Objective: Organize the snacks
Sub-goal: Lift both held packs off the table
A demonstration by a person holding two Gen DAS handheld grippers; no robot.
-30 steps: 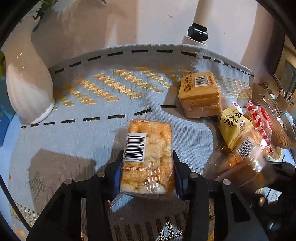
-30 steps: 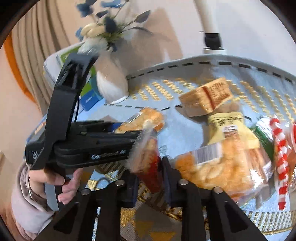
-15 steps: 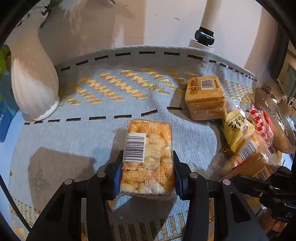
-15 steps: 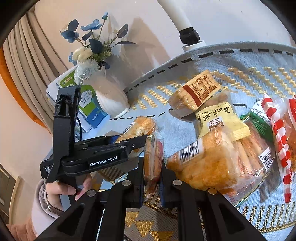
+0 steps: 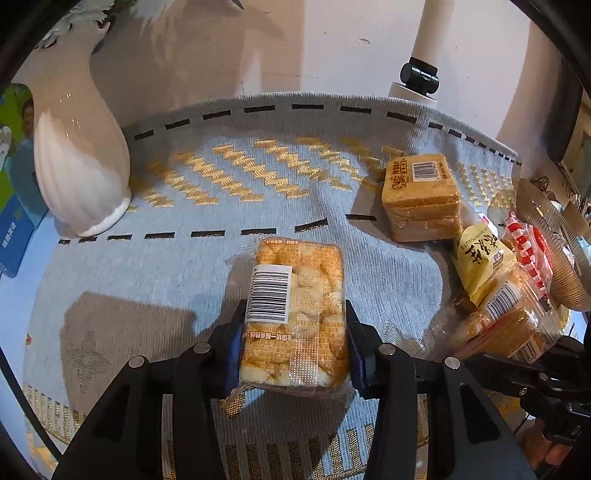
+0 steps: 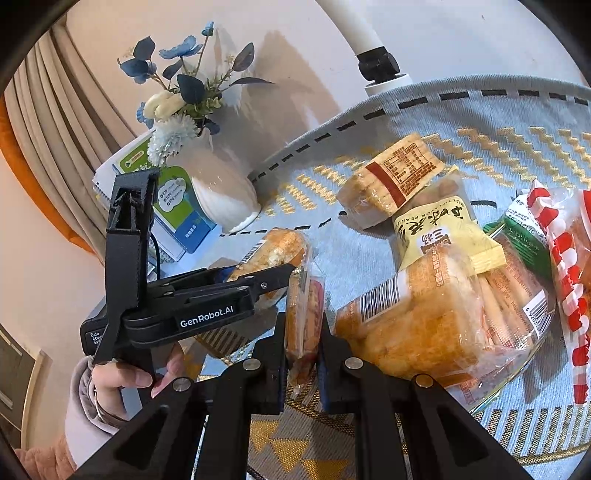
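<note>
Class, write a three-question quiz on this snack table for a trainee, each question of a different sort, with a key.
1. True or false: the left gripper holds a clear pack of bread with a barcode on it.
2. What does the right gripper hold? A) the yellow bag B) a thin red snack packet C) the white vase
3. Fill in: the vase holds ___ flowers.

Key: 1 true; 2 B; 3 blue and white.

Both views are brightly and warmly lit. Hard dark shadows are cast onto the woven cloth [image 5: 147, 280] and the wall [image 6: 461, 33]. Glare is seen on the white vase [image 5: 74, 170] and clear wrappers. Straight edges are bowed by fisheye distortion; corners are vignetted black. Focus is sharp.
</note>
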